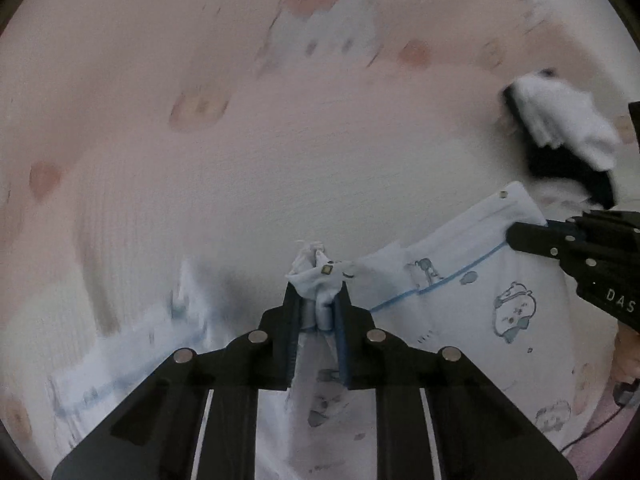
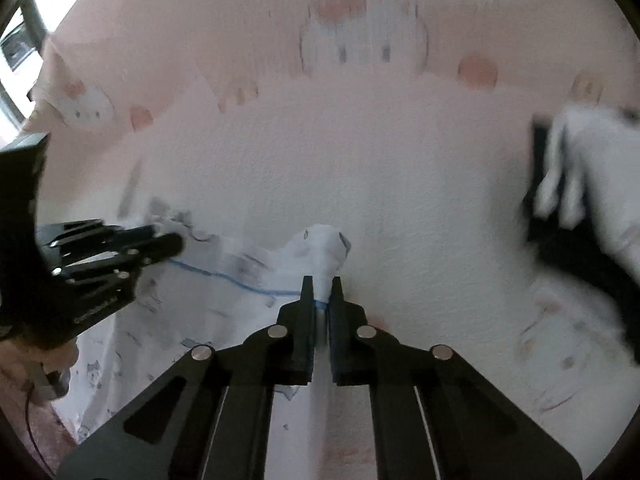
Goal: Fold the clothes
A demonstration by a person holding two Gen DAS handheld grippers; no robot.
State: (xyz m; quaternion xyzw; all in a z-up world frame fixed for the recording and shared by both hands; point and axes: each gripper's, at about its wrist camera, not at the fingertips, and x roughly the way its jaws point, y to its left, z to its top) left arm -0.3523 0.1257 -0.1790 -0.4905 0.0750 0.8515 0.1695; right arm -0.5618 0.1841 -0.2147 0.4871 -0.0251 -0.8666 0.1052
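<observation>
A white garment point(image 1: 460, 304) with blue piping and small cartoon prints hangs between my two grippers above a pink bed sheet point(image 1: 200, 140). My left gripper point(image 1: 318, 292) is shut on a bunched edge of the garment. My right gripper point(image 2: 322, 288) is shut on another bunched edge of it point(image 2: 324, 248). The right gripper point(image 1: 516, 236) shows at the right of the left wrist view, clamped on the piped edge. The left gripper point(image 2: 172, 246) shows at the left of the right wrist view. The garment point(image 2: 192, 320) stretches between them.
A black and white pile of clothes point(image 1: 560, 128) lies on the sheet to the right, also in the right wrist view point(image 2: 580, 184). The sheet point(image 2: 360, 140) has pink and white cartoon prints. A window point(image 2: 20, 40) is at the far left.
</observation>
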